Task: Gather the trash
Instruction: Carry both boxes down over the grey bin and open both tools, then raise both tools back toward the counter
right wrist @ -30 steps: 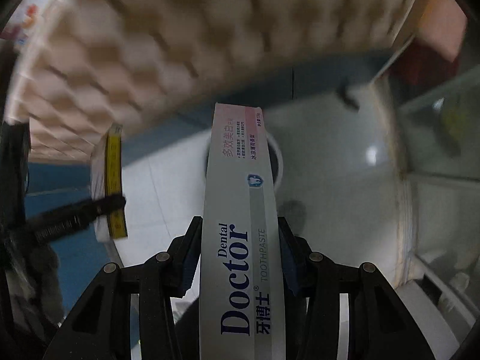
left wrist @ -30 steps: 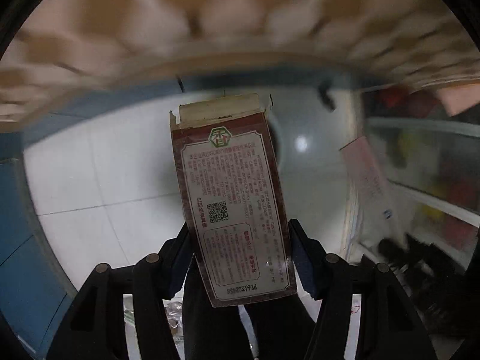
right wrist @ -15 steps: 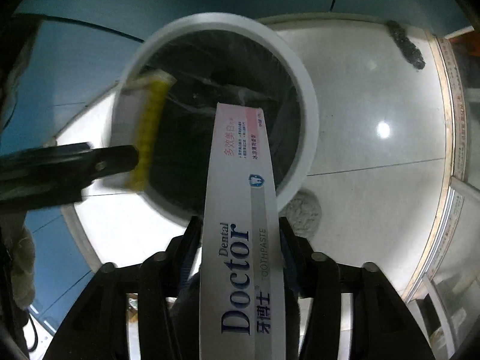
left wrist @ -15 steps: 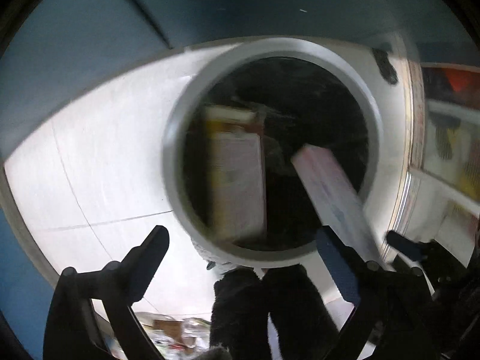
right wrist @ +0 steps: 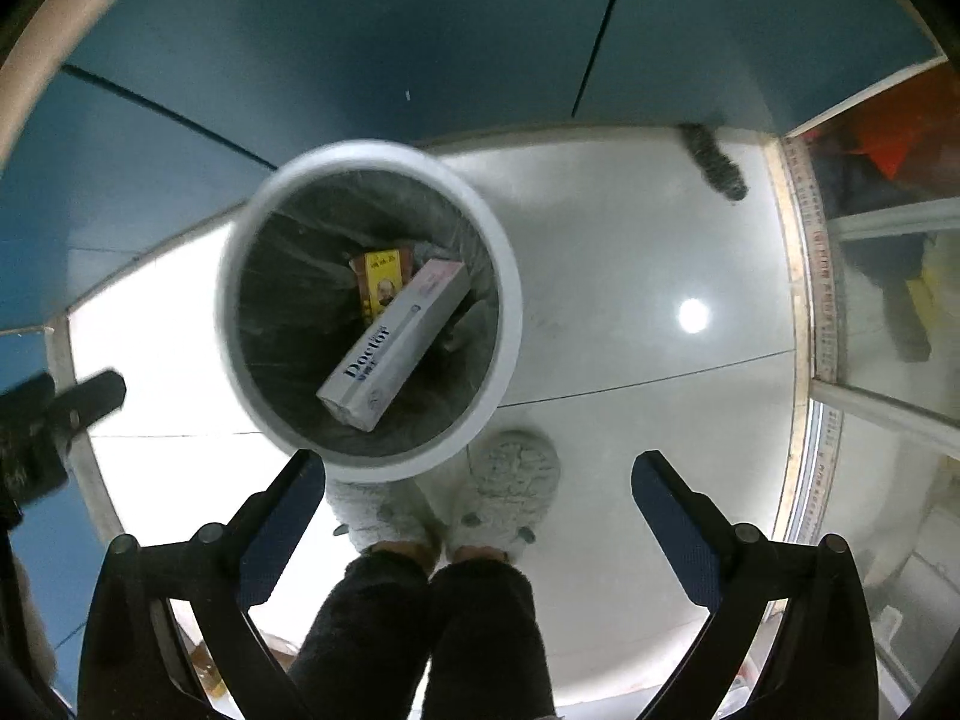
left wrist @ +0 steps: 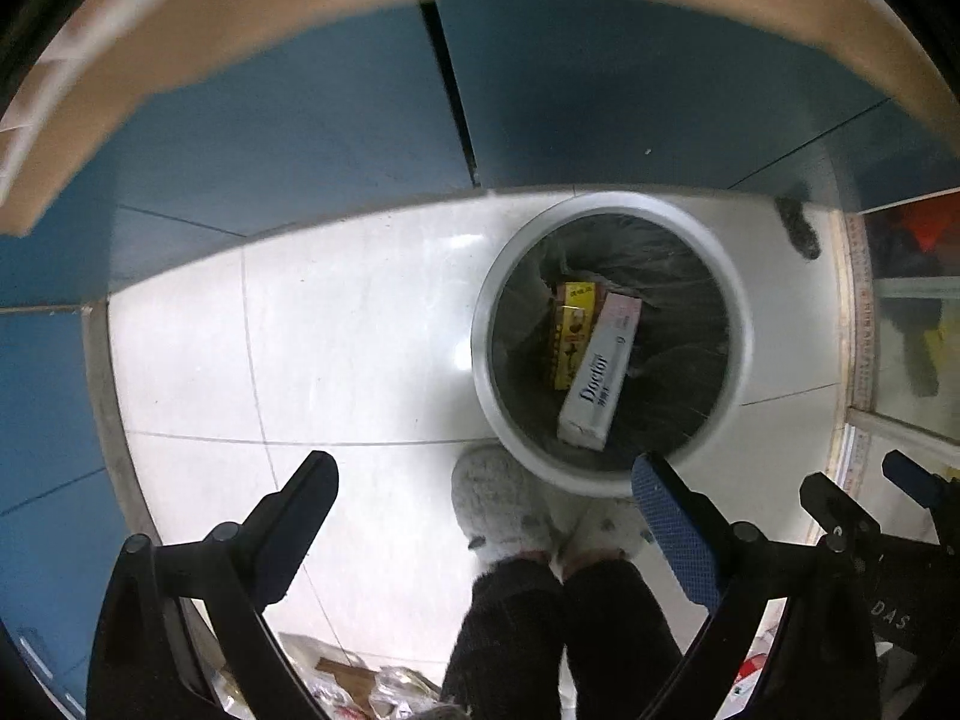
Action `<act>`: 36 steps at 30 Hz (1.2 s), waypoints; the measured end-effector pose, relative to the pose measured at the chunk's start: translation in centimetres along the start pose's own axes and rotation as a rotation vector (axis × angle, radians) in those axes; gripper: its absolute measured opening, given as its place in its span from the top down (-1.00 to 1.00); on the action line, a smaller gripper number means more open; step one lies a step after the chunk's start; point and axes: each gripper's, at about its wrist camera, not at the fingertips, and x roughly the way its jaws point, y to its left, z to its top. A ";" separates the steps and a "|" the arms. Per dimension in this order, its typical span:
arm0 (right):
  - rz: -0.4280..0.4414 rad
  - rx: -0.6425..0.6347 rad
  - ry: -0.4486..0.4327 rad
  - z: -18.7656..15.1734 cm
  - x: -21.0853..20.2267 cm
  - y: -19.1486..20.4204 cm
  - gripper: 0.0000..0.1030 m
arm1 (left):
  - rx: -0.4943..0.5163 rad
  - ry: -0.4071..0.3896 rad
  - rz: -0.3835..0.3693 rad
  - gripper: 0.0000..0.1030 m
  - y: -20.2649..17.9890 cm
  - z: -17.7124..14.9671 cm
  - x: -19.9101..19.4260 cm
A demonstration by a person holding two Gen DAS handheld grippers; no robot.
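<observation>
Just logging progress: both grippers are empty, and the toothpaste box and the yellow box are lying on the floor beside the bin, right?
Not beside it. Both wrist views show the toothpaste box and yellow box inside the bin. Both grippers are empty.

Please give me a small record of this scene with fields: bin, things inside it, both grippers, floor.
bin: white round bin with dark liner, standing on the floor
inside: toothpaste box lying across a yellow box
left gripper: open, holds nothing
right gripper: jaws opening, nothing between them
floor: pale tiles; person's fluffy slippers beside the bin

Toothpaste box [right wrist: 393,343], yellow carton [right wrist: 380,285] inside bin [right wrist: 510,306]
</observation>
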 end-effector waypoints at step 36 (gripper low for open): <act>0.044 -0.095 -0.287 -11.2 -52.7 2.0 -1.00 | -0.017 -0.251 -0.144 -0.94 1.3 -10.4 -43.8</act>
